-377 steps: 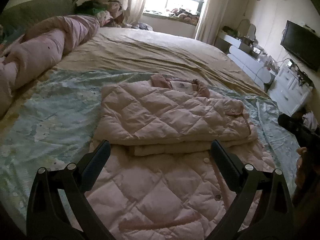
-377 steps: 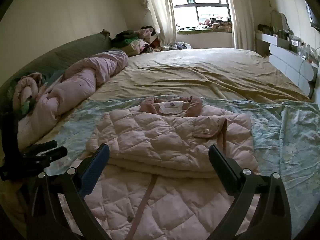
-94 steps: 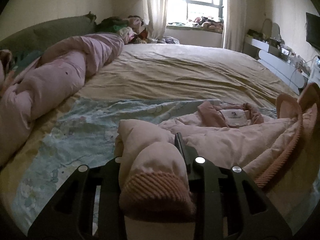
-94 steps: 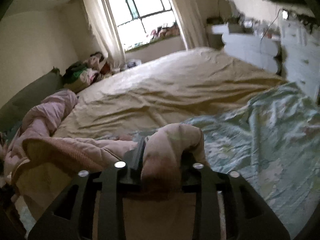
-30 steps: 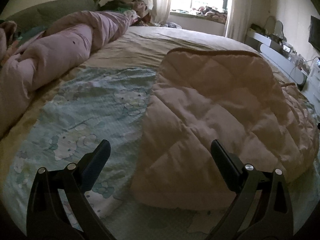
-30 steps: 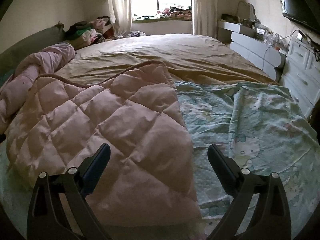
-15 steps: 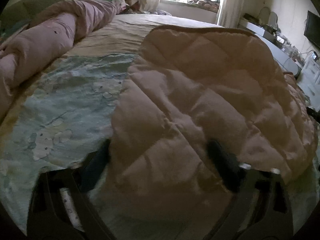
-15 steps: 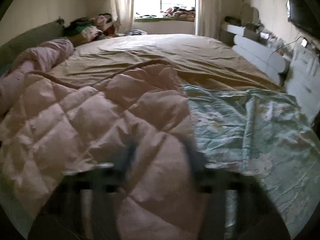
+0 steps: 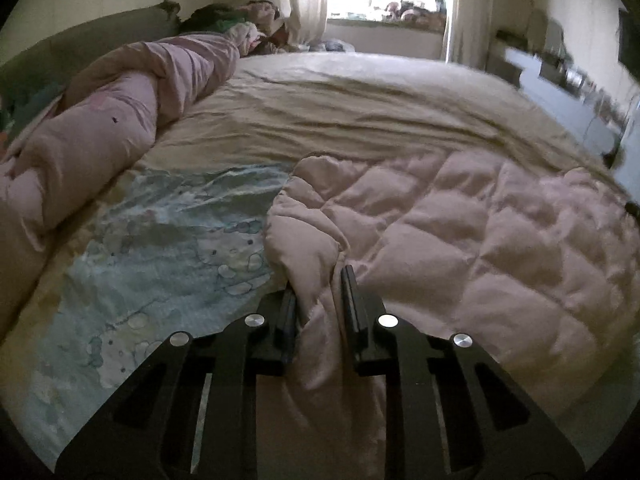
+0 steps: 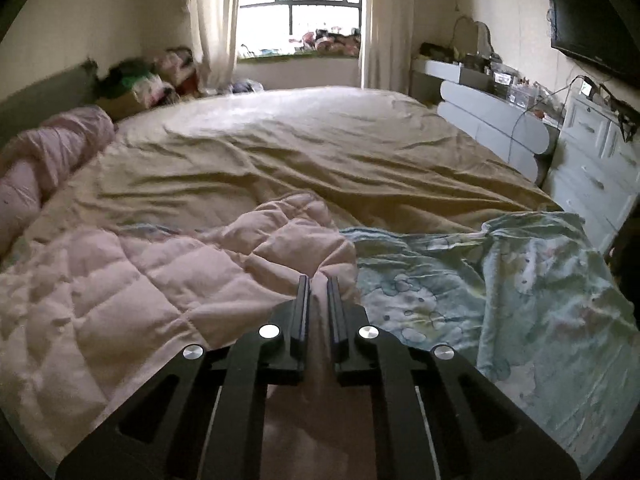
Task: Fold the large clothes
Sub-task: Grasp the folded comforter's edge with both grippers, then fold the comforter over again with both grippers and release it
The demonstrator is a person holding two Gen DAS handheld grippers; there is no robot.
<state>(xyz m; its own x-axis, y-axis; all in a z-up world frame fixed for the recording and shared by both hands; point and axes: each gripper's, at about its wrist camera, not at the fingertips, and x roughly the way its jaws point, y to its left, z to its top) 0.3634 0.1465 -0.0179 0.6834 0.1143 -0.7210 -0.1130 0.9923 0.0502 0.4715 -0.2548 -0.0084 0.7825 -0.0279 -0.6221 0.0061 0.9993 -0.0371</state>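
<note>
- The quilted pink jacket (image 9: 460, 232) lies folded on the bed (image 9: 360, 92), over a pale blue printed sheet (image 9: 160, 248) at the near end; a rolled pink duvet (image 9: 120, 112) runs along the bed at 10 o'clock in the left wrist view.
- It looks puffy and soft, light for its bulk. The padding will likely spring back and slide on itself, so folds may not stay crisp unless pressed down.
- The best hold is probably on the near corners of the folded bundle, pinching through all layers; a grip on only the top layer would let the lower ones drop out.
- The left tool (image 9: 318, 284) is clamped on a bunched near-left corner of the jacket, with cloth squeezed between its fingers (image 9: 352, 300) and running back towards 6 o'clock.
- The right tool (image 10: 318, 292) is closed on the near-right corner of the jacket (image 10: 160, 276), its jaws almost together with a thin strip of fabric between them.
- Both tools sit low, roughly level, pointing along the bed towards 12 o'clock and the window (image 10: 300, 12).
</note>
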